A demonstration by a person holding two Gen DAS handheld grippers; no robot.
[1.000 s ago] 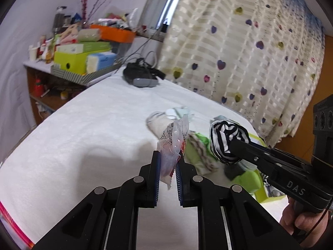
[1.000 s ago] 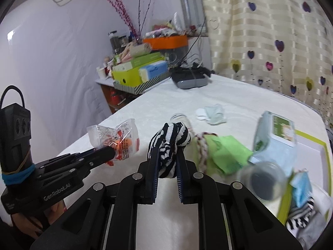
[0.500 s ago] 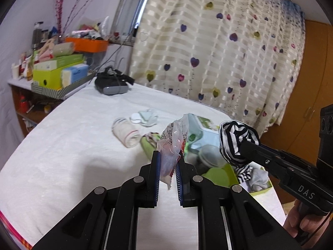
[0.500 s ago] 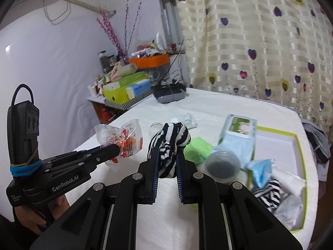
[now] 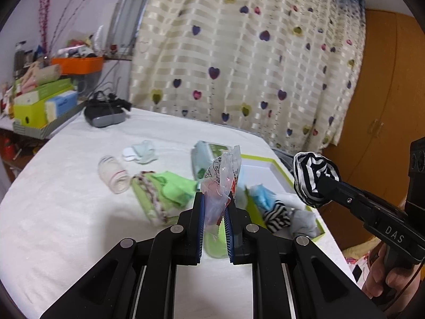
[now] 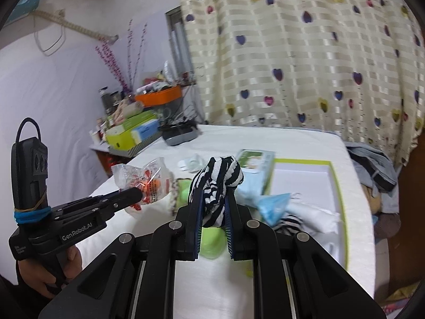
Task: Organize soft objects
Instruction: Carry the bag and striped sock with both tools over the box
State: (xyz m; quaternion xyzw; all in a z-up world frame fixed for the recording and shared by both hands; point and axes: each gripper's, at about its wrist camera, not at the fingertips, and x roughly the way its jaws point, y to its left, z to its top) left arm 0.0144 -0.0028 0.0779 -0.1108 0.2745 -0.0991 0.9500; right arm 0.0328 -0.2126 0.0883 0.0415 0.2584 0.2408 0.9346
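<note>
My left gripper (image 5: 214,199) is shut on a clear crinkly plastic packet (image 5: 221,178) with red and orange contents, held above the white table. My right gripper (image 6: 212,199) is shut on a balled black-and-white striped sock (image 6: 216,180); the same sock (image 5: 314,179) shows at the right of the left wrist view. The packet (image 6: 144,179) sits left of the sock in the right wrist view. A white tray with a lime-green rim (image 6: 336,183) lies ahead to the right, holding a blue cloth (image 6: 275,204), a striped sock (image 5: 277,214) and grey and white pieces.
On the table lie a green cloth (image 5: 170,188), a rolled white sock (image 5: 114,174), small white pads (image 5: 139,152) and a wet-wipe pack (image 6: 255,160). A dark device (image 5: 103,113) sits at the far edge. Cluttered shelves (image 5: 39,101) stand far left; a heart-print curtain (image 5: 252,66) hangs behind.
Both grippers have swung to the right with their loads. The tray and its contents have come into fuller view, and the shelves have slid toward the left edge.
</note>
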